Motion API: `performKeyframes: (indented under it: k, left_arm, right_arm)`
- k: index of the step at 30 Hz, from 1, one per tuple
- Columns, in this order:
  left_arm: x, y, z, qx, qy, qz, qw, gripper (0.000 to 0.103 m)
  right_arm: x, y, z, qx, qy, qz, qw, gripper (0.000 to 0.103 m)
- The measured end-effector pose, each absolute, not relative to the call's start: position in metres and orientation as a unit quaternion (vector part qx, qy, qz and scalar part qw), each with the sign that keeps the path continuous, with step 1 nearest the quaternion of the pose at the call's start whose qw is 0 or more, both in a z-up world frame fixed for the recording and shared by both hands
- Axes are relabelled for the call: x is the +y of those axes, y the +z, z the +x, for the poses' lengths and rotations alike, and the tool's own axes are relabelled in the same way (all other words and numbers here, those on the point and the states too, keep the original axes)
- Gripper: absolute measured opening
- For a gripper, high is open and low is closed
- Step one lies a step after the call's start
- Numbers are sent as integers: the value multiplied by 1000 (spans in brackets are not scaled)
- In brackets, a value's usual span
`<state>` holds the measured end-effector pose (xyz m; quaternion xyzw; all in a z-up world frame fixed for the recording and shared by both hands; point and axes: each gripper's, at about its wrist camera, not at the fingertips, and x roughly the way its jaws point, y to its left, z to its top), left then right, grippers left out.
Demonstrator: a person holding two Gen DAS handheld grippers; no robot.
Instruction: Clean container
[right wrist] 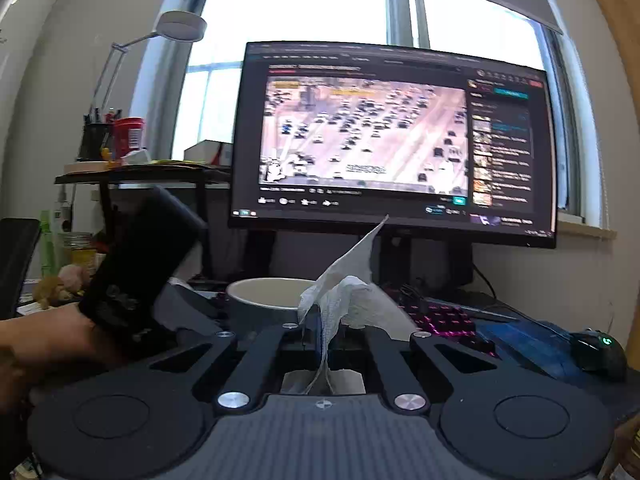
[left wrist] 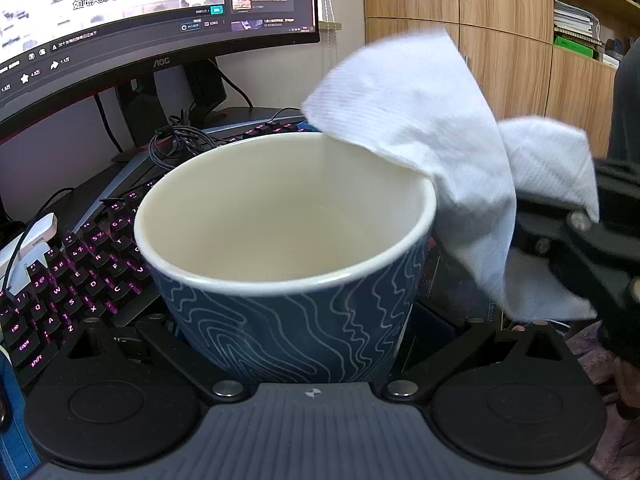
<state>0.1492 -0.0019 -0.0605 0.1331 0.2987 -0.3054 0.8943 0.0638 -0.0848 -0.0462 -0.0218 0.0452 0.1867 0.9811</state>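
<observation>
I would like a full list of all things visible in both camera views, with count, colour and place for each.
cup: one, blue with pale wavy lines, cream inside, between the left gripper's fingers
paper towel: one, white, pinched in the right gripper, draped against the cup's rim
monitor: one, black frame, video playing, behind the cup
keyboard: one, black with pink backlight, under the monitor
mouse: one, black with a green light, right of the keyboard
desk lamp: one, white, left of the monitor
cupboards: wooden, right background
left gripper: black, shut on the cup
right gripper: black, shut on the paper towel
hand: one, holding the left gripper's body
</observation>
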Motion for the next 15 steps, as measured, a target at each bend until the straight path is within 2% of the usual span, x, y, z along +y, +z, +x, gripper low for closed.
performKeyframes:
  k: [15]
  left_arm:
    - [-4,-60,146,299,-301,134,895,103]
  right_arm:
    - [-84,-46,63,44,192,-19,980,4]
